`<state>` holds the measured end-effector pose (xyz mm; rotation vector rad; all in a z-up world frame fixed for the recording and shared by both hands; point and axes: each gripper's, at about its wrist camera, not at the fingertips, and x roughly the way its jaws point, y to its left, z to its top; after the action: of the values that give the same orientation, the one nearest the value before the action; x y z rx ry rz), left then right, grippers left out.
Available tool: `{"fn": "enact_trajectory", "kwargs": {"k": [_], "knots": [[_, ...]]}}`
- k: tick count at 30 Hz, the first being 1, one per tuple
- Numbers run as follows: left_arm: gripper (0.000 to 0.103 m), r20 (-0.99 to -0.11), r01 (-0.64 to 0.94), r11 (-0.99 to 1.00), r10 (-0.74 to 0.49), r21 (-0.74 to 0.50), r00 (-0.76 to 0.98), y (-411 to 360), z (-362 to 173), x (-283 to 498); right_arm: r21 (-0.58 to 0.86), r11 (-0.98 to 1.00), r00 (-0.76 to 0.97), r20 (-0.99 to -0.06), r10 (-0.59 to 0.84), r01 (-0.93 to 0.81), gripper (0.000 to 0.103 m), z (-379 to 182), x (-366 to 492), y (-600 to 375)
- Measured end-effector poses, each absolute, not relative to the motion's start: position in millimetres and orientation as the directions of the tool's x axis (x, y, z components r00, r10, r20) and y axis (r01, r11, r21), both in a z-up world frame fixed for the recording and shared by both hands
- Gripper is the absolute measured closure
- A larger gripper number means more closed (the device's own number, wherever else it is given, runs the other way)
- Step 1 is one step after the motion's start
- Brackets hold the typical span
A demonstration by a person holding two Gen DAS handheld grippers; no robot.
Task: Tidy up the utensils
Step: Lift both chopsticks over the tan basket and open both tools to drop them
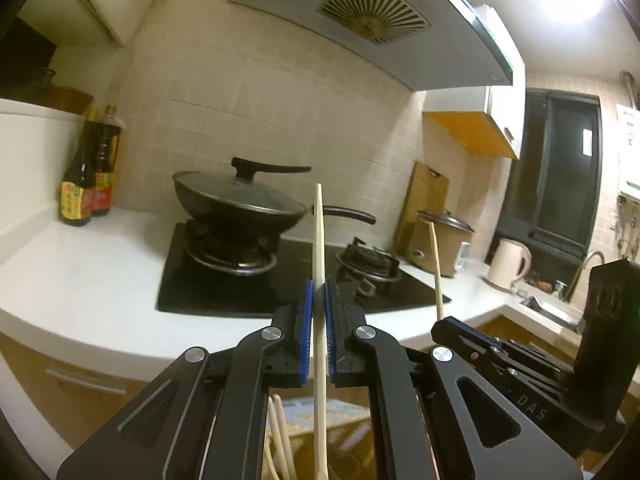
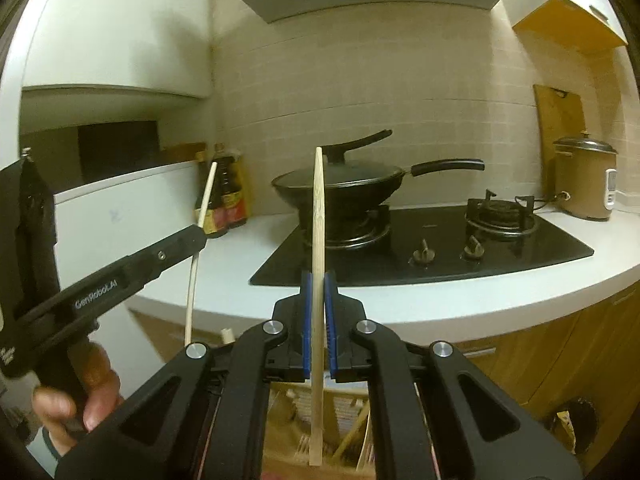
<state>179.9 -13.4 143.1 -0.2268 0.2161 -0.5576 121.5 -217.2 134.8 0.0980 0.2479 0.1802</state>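
1. Here, at the left end of the worktop [image 2: 224, 280], 2 sauce bottles [image 1: 90, 176] stand against the tiled wall, well clear of the work.
2. The left gripper [image 1: 319, 308] is clamped on 1 pale chopstick [image 1: 319, 240], which stands near upright between the blue pads [image 1: 307, 312]; a hand [image 2: 80, 396] grips its handle in the right wrist view.
3. Centre, a lidded wok [image 2: 340, 188] sits on the left burner of the black hob [image 2: 440, 252], behind both sticks.
4. The right gripper [image 2: 319, 304] is likewise shut on a second chopstick [image 2: 318, 216], held upright just beside the first pair of jaws.
5. Below the grippers, more chopsticks [image 1: 280, 440] lie in a wooden holder [image 2: 288, 436]; its exact compartments cannot be told.
6. At the right end of the worktop stand a rice cooker [image 2: 584, 184], a chopping board [image 2: 560, 116] and a kettle [image 1: 508, 264].
7. Judged from this, the 2 sticks are lifted free and await placing. Doing it well likely means keeping both grips firm, holding the sticks parallel and apart, aligning each with its slot, and lowering tip-first before releasing.
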Motion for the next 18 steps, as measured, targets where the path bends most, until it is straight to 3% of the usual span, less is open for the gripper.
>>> {"fn": "enact_trajectory", "kwargs": {"k": [12, 16, 18], "knots": [[0.098, -0.117, 0.476, 0.843, -0.515, -0.252, 0.849, -16.7, 97.3, 187.4, 0.124, 0.98, 0.957, -0.226, 0.18, -0.155, 0.098, 94.6, 123.4, -215.8], [0.088, -0.145, 0.49, 0.829, -0.538, -0.27, 0.831, -5.8, 90.0, 180.0, 0.169, 0.969, 0.942, -0.253, 0.22, -0.181, 0.083, 90.1, 106.8, -224.0], [0.083, -0.154, 0.494, 0.828, -0.542, -0.264, 0.826, -0.3, 89.2, 173.4, 0.187, 0.964, 0.935, -0.267, 0.233, -0.187, 0.081, 88.6, 96.3, -227.7]]}}
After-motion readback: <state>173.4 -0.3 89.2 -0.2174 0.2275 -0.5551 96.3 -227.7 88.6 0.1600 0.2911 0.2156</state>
